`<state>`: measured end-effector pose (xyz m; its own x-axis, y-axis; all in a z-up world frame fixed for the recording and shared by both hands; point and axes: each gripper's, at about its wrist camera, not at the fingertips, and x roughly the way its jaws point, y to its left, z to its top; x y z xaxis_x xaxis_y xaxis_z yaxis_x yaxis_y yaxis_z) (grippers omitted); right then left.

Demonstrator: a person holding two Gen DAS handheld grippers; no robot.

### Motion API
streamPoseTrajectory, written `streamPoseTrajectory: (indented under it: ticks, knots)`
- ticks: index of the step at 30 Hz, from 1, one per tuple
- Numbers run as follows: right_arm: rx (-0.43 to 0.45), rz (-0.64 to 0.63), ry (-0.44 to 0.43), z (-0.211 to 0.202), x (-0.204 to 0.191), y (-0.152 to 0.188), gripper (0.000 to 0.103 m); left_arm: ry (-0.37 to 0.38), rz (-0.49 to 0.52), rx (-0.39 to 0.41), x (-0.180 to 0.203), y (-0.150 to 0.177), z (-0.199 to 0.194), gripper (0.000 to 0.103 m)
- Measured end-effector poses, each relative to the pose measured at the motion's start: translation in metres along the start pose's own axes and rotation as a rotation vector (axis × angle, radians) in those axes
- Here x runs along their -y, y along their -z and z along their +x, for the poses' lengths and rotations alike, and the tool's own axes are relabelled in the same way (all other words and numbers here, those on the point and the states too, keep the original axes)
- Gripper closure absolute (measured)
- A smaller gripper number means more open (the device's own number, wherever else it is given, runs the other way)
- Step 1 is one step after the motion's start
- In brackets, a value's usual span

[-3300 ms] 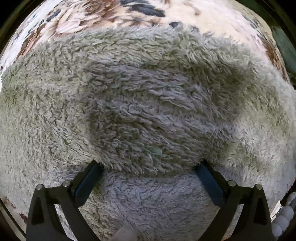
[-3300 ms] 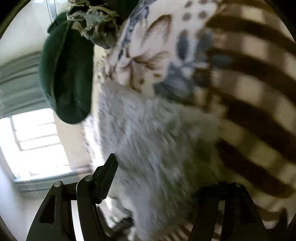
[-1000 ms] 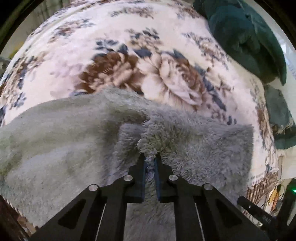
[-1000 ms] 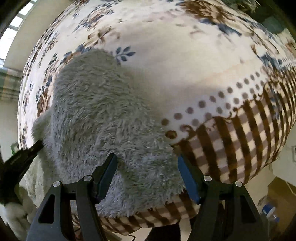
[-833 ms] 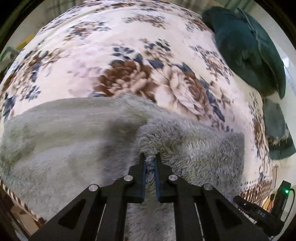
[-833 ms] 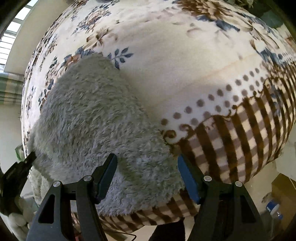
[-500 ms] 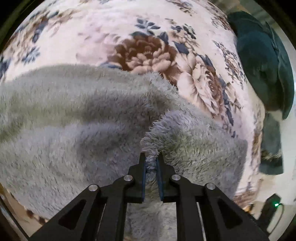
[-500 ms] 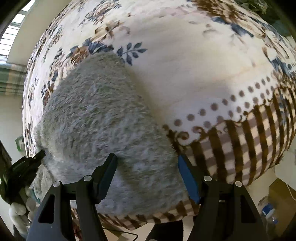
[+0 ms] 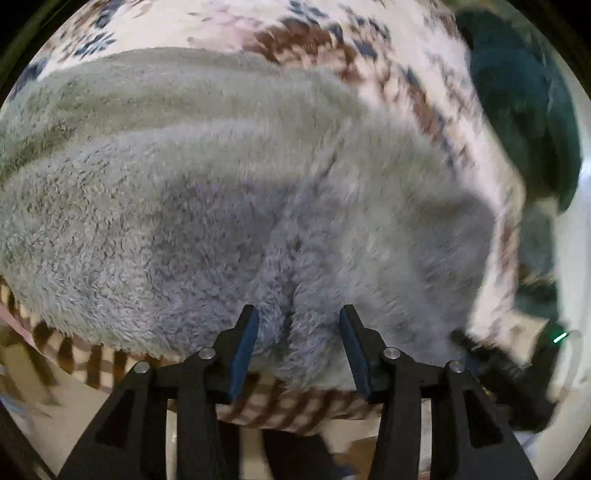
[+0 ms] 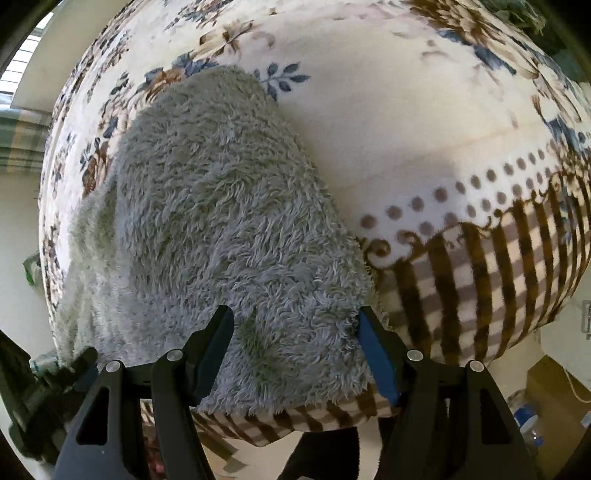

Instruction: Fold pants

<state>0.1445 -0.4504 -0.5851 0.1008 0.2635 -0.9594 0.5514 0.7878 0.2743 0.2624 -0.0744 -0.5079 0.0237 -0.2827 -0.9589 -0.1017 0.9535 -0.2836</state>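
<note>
Pants [image 9: 229, 206] at blanket [image 10: 406, 122] edge, left gripper [image 9: 298, 332] jaws just parting, fleece loose between, right gripper [image 10: 295, 332] jaws spread wide.

No lettering, label, brand or number is showing legibly in either wrist view, and the dark mark on the pale wall [image 10: 576, 317] right of the floral blanket [image 10: 388, 122] is staying too blurred to read

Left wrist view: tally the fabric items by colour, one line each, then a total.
Grey fluffy fleece pants: 1
Cream floral blanket with brown striped border: 1
Dark green cushion: 1
Total: 3
</note>
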Motion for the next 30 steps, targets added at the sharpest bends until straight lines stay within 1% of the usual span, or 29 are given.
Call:
streamPoseTrajectory:
  ticks: [1, 2, 3, 6, 9, 12, 13, 15, 16, 17, 18, 19, 20, 21, 23, 26, 27, 28, 30]
  knots:
    - [-0.004, 0.001, 0.008, 0.003, -0.002, -0.001, 0.033, -0.007, 0.021, 0.014, 0.003, 0.003, 0.003, 0.075]
    - [-0.007, 0.002, 0.014, 0.005, -0.003, -0.002, 0.033, -0.008, 0.046, 0.033, 0.006, 0.006, 0.004, 0.09]
    - [-0.011, 0.006, 0.023, 0.007, -0.003, -0.002, 0.033, -0.021, 0.064, 0.045, 0.009, 0.007, 0.004, 0.096]
    - [-0.011, 0.015, 0.022, 0.011, -0.006, -0.003, 0.033, 0.004, 0.076, 0.126, 0.008, 0.009, -0.017, 0.098]
    - [-0.013, 0.008, 0.008, 0.012, -0.01, -0.004, 0.033, 0.004, 0.078, 0.185, 0.001, 0.01, -0.04, 0.099]
    - [-0.023, -0.013, 0.013, 0.016, -0.013, -0.003, 0.033, -0.035, 0.047, 0.174, -0.022, 0.002, -0.035, 0.099]
    - [-0.024, -0.023, 0.024, 0.017, -0.016, -0.002, 0.033, -0.026, 0.019, 0.158, -0.03, 0.0, -0.031, 0.099]
    - [-0.026, -0.026, 0.025, 0.016, -0.018, -0.002, 0.033, 0.048, -0.069, 0.115, -0.05, -0.003, -0.028, 0.098]
    - [-0.022, -0.02, 0.016, 0.014, -0.019, -0.002, 0.033, 0.071, -0.101, 0.113, -0.056, -0.003, -0.029, 0.098]
    - [-0.021, -0.018, 0.01, 0.013, -0.019, -0.002, 0.033, 0.12, -0.134, 0.123, -0.06, -0.003, -0.032, 0.097]
    - [-0.021, -0.016, 0.006, 0.012, -0.019, -0.002, 0.032, 0.165, -0.154, 0.129, -0.063, -0.004, -0.034, 0.091]
    - [-0.022, -0.015, 0.004, 0.013, -0.02, -0.002, 0.032, 0.185, -0.166, 0.128, -0.064, -0.004, -0.033, 0.08]
    - [-0.023, -0.013, 0.003, 0.014, -0.02, -0.001, 0.032, 0.199, -0.176, 0.123, -0.064, -0.006, -0.031, 0.073]
    - [-0.024, -0.012, 0.003, 0.014, -0.019, -0.001, 0.032, 0.205, -0.181, 0.117, -0.063, -0.008, -0.026, 0.059]
    - [-0.025, -0.006, 0.003, 0.014, -0.018, -0.001, 0.032, 0.242, -0.184, 0.1, -0.062, -0.014, -0.013, 0.058]
    - [-0.023, 0.003, 0.001, 0.013, -0.016, -0.002, 0.032, 0.264, -0.16, 0.029, -0.05, -0.021, 0.014, 0.058]
    - [-0.023, 0.001, 0.002, 0.012, -0.016, -0.003, 0.032, 0.264, -0.139, 0.0, -0.046, -0.023, 0.024, 0.057]
    - [-0.025, -0.001, 0.008, 0.013, -0.016, -0.003, 0.032, 0.246, -0.125, -0.018, -0.041, -0.024, 0.031, 0.057]
    - [-0.027, -0.004, 0.017, 0.014, -0.017, -0.005, 0.032, 0.229, -0.075, -0.03, -0.032, -0.022, 0.037, 0.057]
